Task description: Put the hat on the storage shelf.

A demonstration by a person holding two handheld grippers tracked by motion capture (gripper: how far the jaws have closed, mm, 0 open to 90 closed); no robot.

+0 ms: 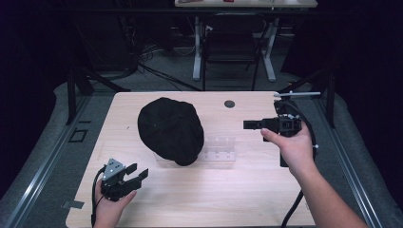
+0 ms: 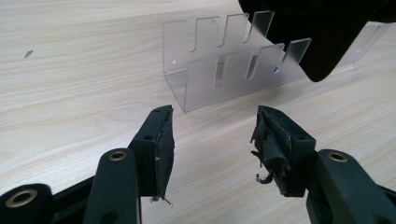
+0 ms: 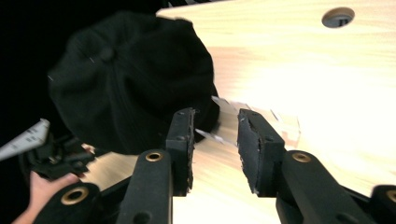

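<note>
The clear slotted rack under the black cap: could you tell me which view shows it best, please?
The left gripper view: the clear slotted rack is close and sharp, its slots plain, one end under the black cap. The high view shows it as a faint pale shape beside the cap. The right gripper view gives a washed-out sliver past the jaws.

Cap (image 1: 170, 130) showing as matt black cloth, soft, faintly fuzzy. Rack (image 2: 233, 65) under cap's edge looking like clear glossy plastic, smooth, slotted. Table (image 1: 228, 190) showing pale wood grain, smooth, catching glare beside rack. Left gripper (image 2: 212, 140) pads (image 2: 275, 144) looking like black rubber, matt, fraying at edges. Right gripper (image 3: 215, 144) pads (image 3: 252, 149) looking likewise matt, rough.
</note>
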